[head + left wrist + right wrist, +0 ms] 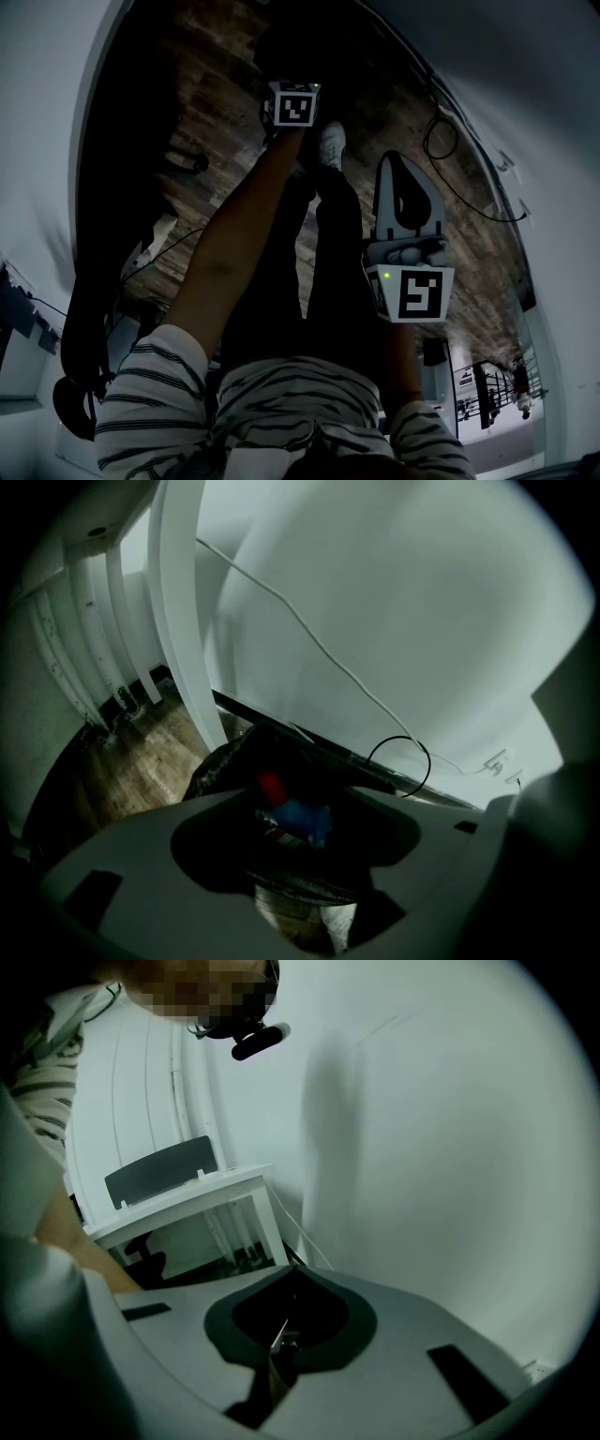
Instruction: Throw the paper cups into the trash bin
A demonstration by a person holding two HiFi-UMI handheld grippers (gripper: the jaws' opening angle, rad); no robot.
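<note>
Jaws of the left gripper (298, 803) are seen spread apart, with nothing held between them. Through the gap the trash bin (234, 761), lined with a black bag, is seen straight beyond and below the tips. A red thing (270, 785) and a blue thing (305, 819) are seen lying inside it, too blurred to be told as paper cups. The bin is set on the wooden floor (131, 771) by the white wall, just beside a white leg of the table (180, 621). A thin cable (398, 761) is run down the wall and is looped just behind the bin. Jaws of the right gripper (291, 1274) are pressed together along a thin seam, with nothing pinched, and are pointed toward the wall near the table's closest corner. A grey chair back (159, 1171) is shown beyond the table's far edge. In the head view the left arm (234, 244) is stretched forward, while the right gripper is held nearer the striped shirt (281, 403), well apart from the left one.
</note>
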